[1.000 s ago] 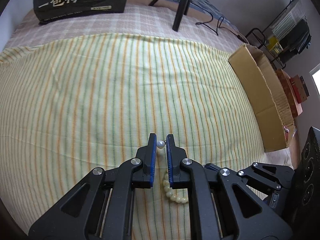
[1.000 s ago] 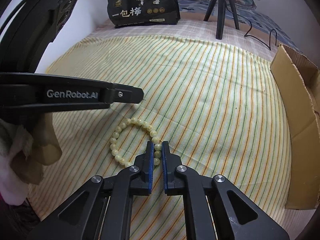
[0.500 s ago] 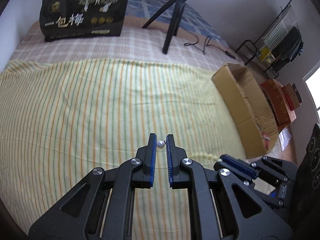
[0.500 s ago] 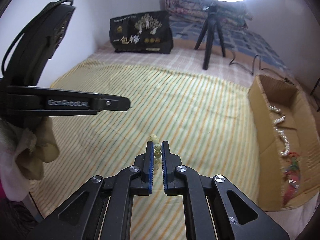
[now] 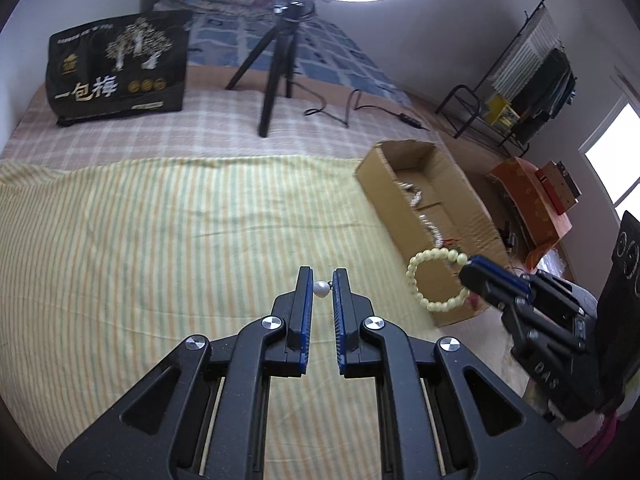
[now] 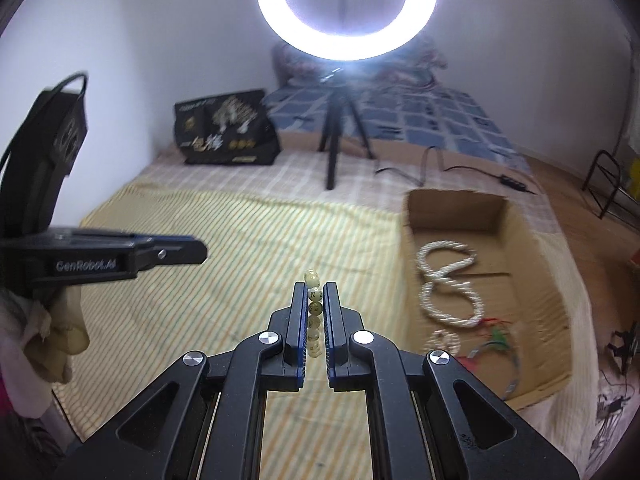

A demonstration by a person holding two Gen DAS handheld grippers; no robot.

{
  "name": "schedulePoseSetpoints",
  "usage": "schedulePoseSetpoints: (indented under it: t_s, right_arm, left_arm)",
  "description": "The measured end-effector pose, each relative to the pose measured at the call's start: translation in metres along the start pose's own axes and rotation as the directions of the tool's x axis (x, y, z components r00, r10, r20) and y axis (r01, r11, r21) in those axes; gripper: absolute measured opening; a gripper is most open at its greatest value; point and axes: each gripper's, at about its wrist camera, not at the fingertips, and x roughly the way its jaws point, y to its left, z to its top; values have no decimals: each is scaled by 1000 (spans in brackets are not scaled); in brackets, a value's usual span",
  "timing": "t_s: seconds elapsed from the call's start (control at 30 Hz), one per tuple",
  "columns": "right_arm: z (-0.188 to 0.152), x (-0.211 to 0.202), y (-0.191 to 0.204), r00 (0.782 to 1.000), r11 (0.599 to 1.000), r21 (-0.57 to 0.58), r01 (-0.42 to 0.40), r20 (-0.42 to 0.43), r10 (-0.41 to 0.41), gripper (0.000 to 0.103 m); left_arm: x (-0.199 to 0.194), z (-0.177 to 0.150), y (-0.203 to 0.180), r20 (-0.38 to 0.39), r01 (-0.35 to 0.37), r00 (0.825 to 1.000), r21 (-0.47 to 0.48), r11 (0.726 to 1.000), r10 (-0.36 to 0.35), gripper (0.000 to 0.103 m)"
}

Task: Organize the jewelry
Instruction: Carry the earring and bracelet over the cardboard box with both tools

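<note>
My left gripper (image 5: 321, 284) is shut on a small white pearl piece (image 5: 321, 289) and holds it above the striped cloth (image 5: 160, 240). My right gripper (image 6: 315, 292) is shut on a pale green bead bracelet (image 6: 313, 300), held edge-on in the air. In the left wrist view the bracelet (image 5: 436, 276) hangs as a ring from the right gripper (image 5: 480, 280), beside the open cardboard box (image 5: 424, 208). In the right wrist view the box (image 6: 416, 208) holds white bead necklaces (image 6: 448, 288) and other jewelry, and the left gripper (image 6: 176, 250) is at the left.
A black tripod (image 5: 276, 68) with a ring light (image 6: 346, 8) stands on the bed behind the cloth. A black bag with Chinese writing (image 5: 120, 68) stands at the back left. A cable (image 5: 360, 108) lies near the tripod. Shelves and boxes are at the right.
Both grippers have lifted away from the cloth with their pieces. The bracelet has left the cloth and now hangs in the air by the box.
</note>
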Motion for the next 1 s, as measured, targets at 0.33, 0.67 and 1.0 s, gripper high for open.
schedulePoseSetpoints:
  t_s: [0.33, 0.67, 1.0]
  right_arm:
    - [3, -24, -65, 995, 991, 103, 88, 42, -93, 6]
    - [0, -27, -121, 986, 971, 180, 155, 30, -163, 6]
    - [4, -13, -166, 984, 953, 253, 167, 12, -176, 6]
  left_arm:
    - [14, 4, -55, -5, 67, 998, 53, 996, -67, 8]
    - [39, 4, -118, -22, 148, 989, 92, 985, -147, 8]
    - [77, -7, -165, -87, 193, 979, 125, 973, -183, 8]
